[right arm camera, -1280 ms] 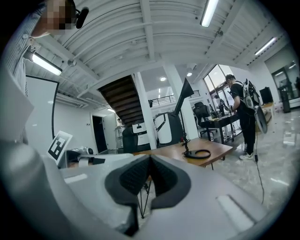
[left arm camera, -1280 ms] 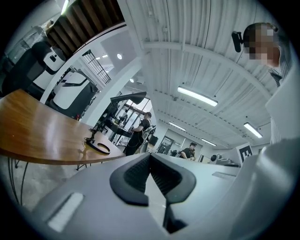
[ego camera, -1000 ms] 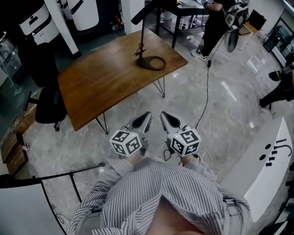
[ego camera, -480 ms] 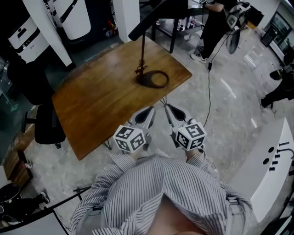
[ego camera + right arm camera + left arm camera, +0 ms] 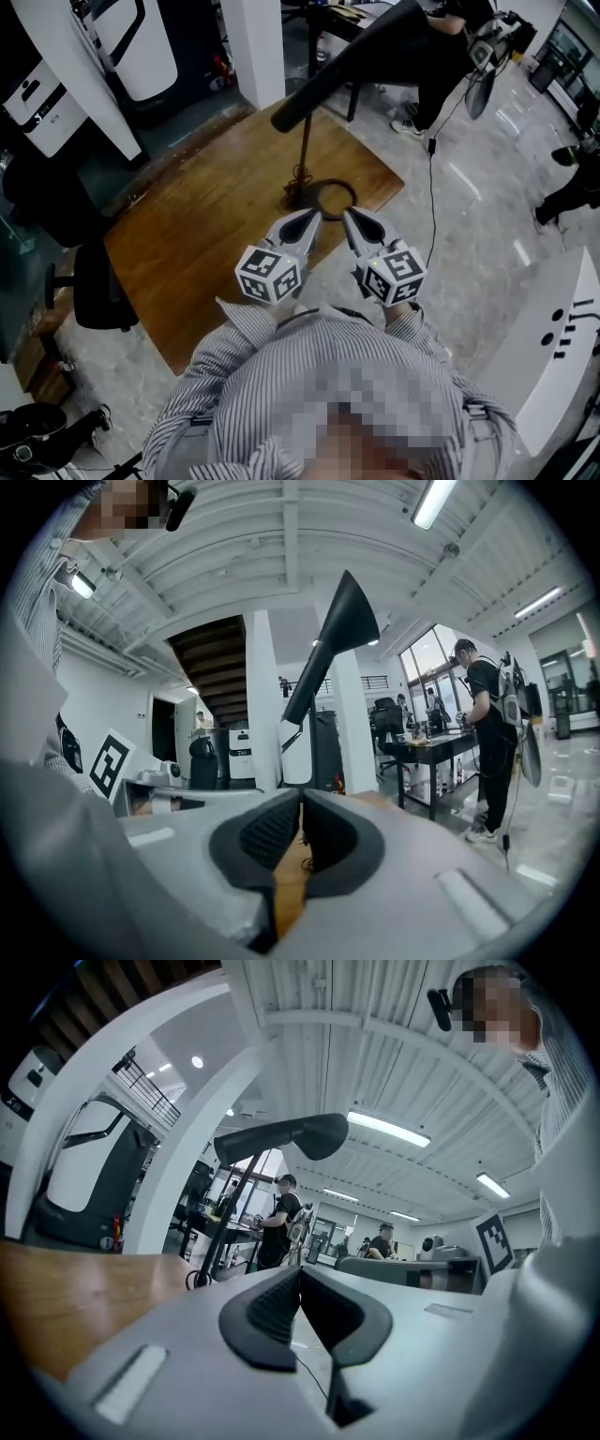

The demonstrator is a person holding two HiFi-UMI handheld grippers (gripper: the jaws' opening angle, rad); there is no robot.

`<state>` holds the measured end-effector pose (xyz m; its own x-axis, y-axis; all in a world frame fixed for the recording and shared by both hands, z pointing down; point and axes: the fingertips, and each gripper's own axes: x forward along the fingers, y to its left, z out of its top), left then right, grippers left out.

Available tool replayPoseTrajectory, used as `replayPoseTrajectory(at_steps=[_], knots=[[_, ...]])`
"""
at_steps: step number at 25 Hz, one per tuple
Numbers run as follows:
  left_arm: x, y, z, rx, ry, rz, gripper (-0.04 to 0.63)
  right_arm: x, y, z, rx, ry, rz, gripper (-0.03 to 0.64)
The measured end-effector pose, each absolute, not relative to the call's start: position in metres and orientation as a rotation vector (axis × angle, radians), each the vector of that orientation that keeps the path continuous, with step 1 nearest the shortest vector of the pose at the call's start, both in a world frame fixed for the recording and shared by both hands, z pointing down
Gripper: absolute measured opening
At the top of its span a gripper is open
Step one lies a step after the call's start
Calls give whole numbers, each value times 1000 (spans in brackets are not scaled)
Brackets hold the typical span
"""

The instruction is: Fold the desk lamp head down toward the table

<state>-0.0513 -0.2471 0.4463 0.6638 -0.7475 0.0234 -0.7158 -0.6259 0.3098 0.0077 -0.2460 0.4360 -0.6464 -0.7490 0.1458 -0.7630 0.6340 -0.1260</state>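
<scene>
A black desk lamp stands on the wooden table (image 5: 187,253), its ring base (image 5: 330,199) near the table's right end. Its thin stem (image 5: 305,159) rises to a long dark head (image 5: 352,66) that slants up and away. The head (image 5: 281,1138) shows in the left gripper view, and the head (image 5: 339,639) in the right gripper view too. My left gripper (image 5: 309,217) and right gripper (image 5: 349,216) hang side by side just short of the base, both shut and empty, apart from the lamp.
A black office chair (image 5: 89,291) stands at the table's left. White machines (image 5: 122,47) and a pillar (image 5: 258,47) lie beyond the table. A person in black (image 5: 441,47) stands at a far desk, with a cable (image 5: 431,187) on the floor. A white counter (image 5: 553,347) lies at right.
Both grippers have travelled forward together from over the floor to the table's near edge beside the lamp base. The lamp now looms larger in the head view. Jaws stayed shut.
</scene>
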Motion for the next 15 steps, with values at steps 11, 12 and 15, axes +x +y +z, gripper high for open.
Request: replayPoseTrajectory(at_steps=[11,12,15], knots=[[-70,-347,412,2684,-1369,-103,69,2,-305,410,1233,-2844,200,18],[-71,-355,412,2678,-1388,-97,83,4,-310,405,1243,-2851,180,20],[-72,-373,414,2640,-1426,-99,124,13,-325,385,1277,-2875,111,26]])
